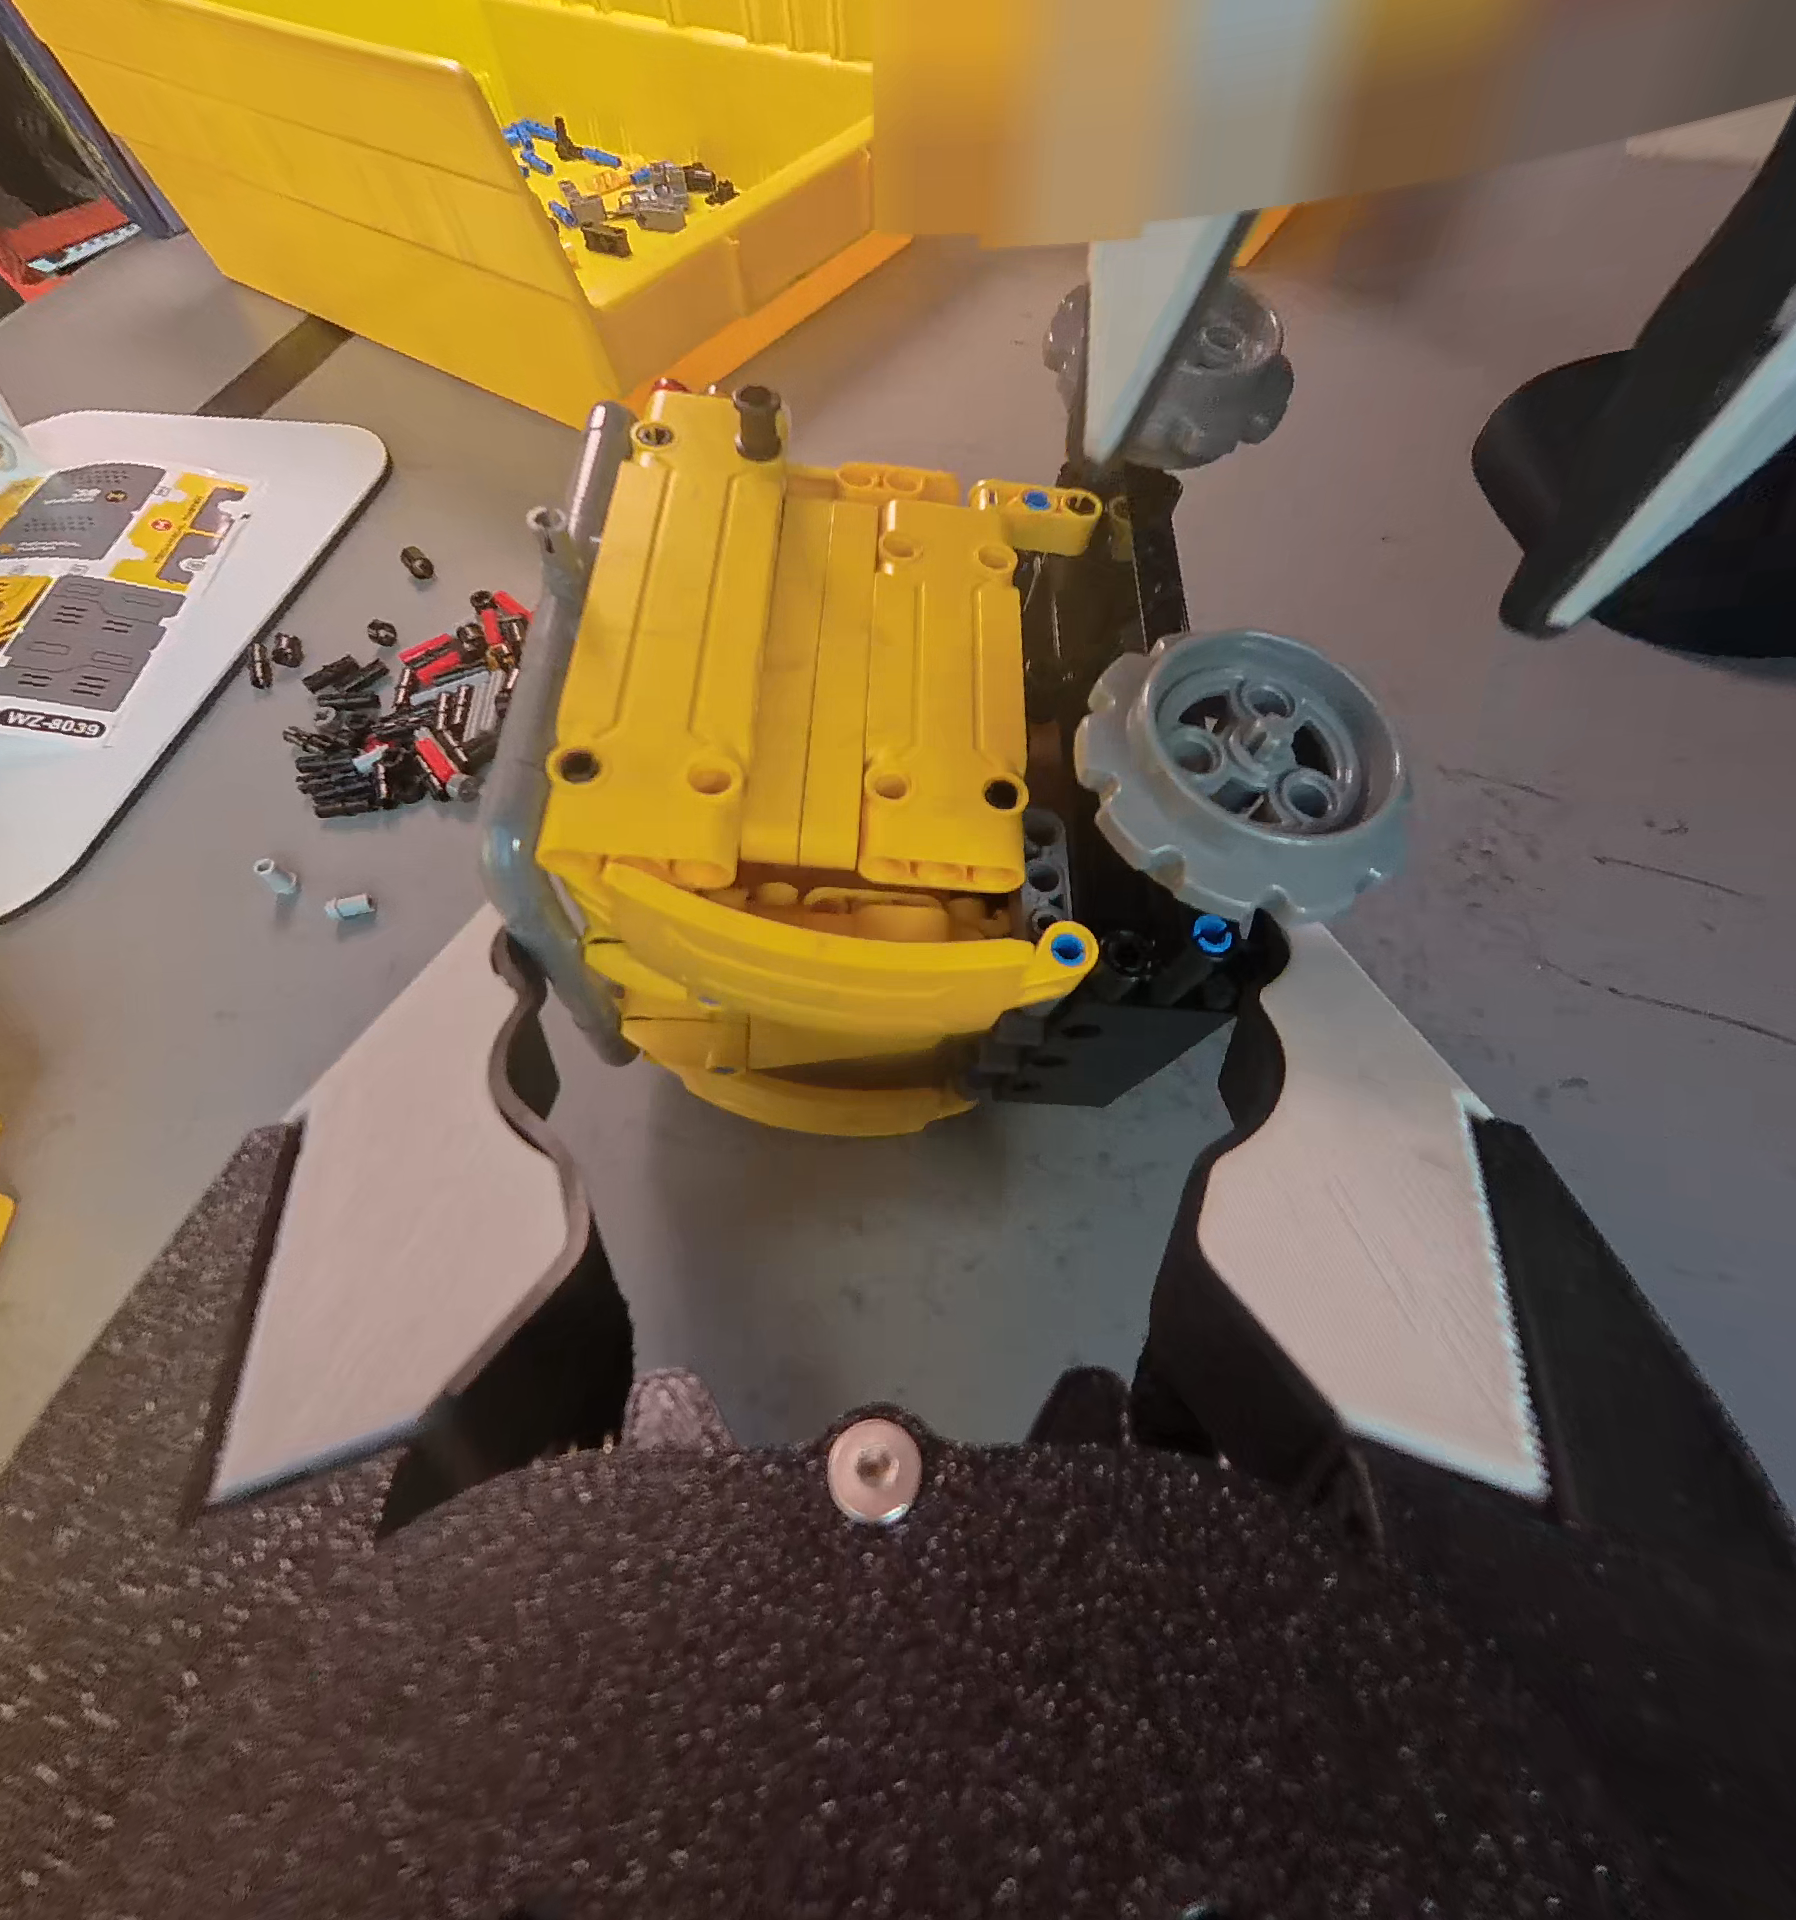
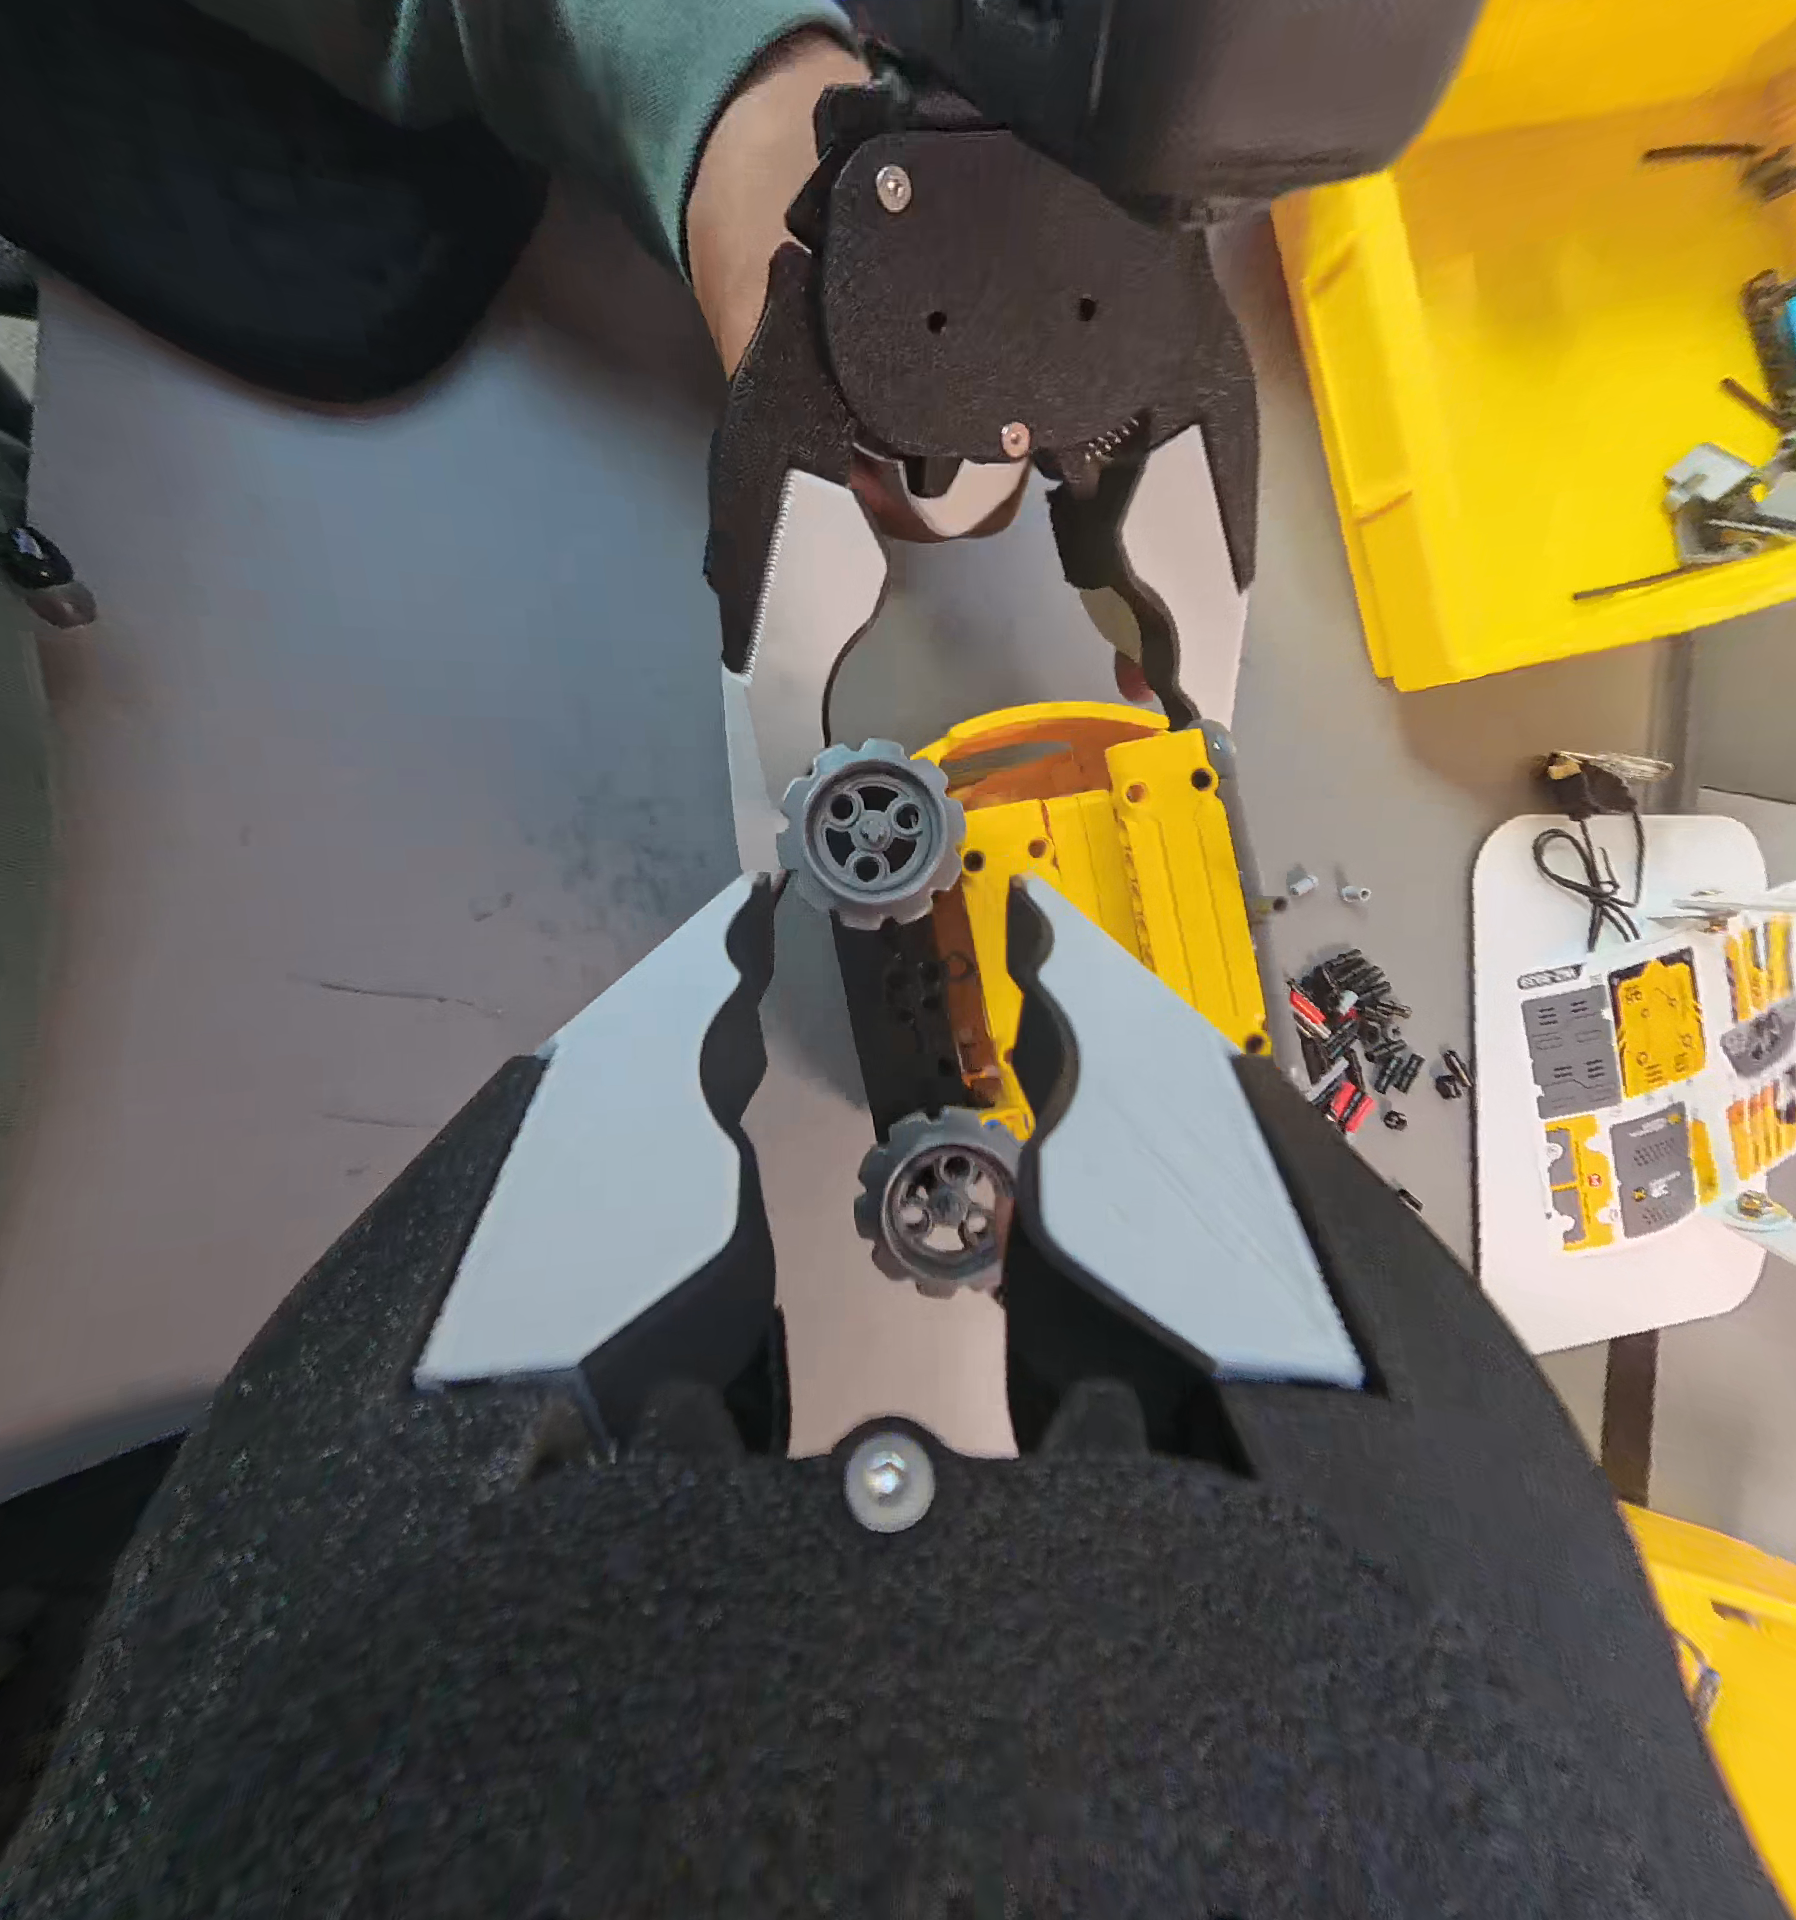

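Model: a yellow and black brick-built vehicle body (image 1: 790,727) lies on the grey surface (image 1: 1496,935), between the two grippers.
Left gripper (image 1: 889,966): its fingers are spread wide, one tip at each side of the model's near end; contact on the left side looks likely, but I cannot tell whether they press on it.
Right gripper (image 2: 899,904): its fingers are partly open, straddling the black chassis strip of the model; the right finger (image 2: 1112,1091) lies against the yellow body, and a firm grip cannot be told.
Wheels: one grey wheel hub (image 2: 870,831) sits just past the right gripper's left fingertip; a second grey hub (image 2: 935,1200) sits between that gripper's fingers, close to the right one.
Loose pins (image 1: 406,717): a black and red heap beside the model.
Sticker sheet (image 1: 52,603): beyond the pins from the model.
Yellow bin (image 1: 437,208): behind the model.
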